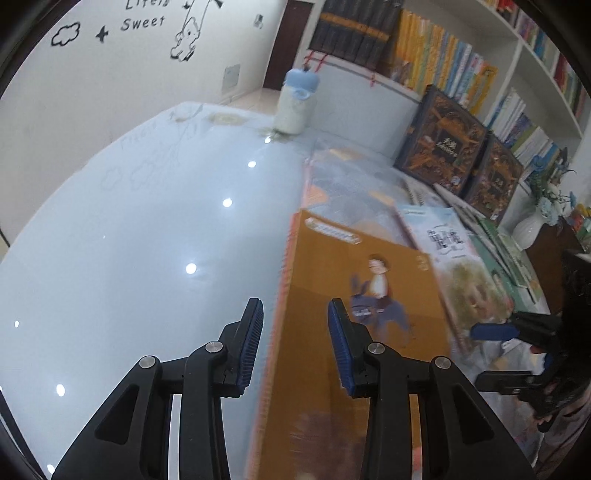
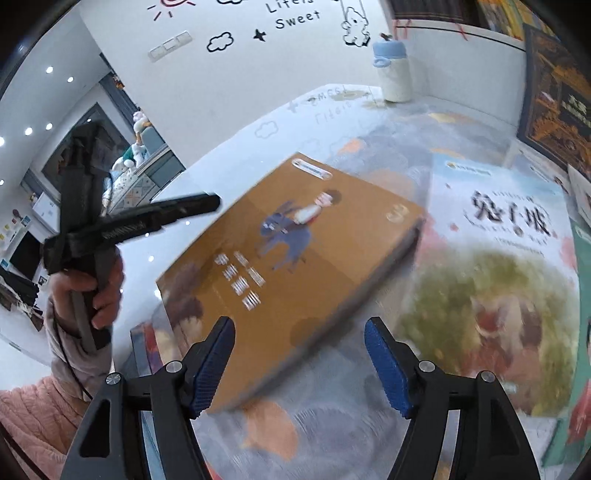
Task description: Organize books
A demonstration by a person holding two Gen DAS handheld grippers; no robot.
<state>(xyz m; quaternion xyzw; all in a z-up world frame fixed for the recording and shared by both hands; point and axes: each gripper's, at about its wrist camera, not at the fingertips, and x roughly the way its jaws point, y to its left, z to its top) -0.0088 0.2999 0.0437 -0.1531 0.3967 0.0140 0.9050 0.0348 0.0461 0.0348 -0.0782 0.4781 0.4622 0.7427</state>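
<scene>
Right wrist view shows the right tongs (image 2: pixel 300 363) standing apart around the near edge of the orange book (image 2: pixel 291 254), pads clear of it. It lies tilted across other books on the bench (image 1: pixel 129 240), so it may slide. Left tongs (image 1: pixel 295 343) sit apart, holding nothing.

A home reading room; packed white bookshelves (image 1: pixel 517 74); cartoon wall decals (image 2: pixel 291 18); plush toys (image 2: pixel 136 147) beyond.

Bright ceiling-light glare, motion blur, fisheye-warped edges
</scene>
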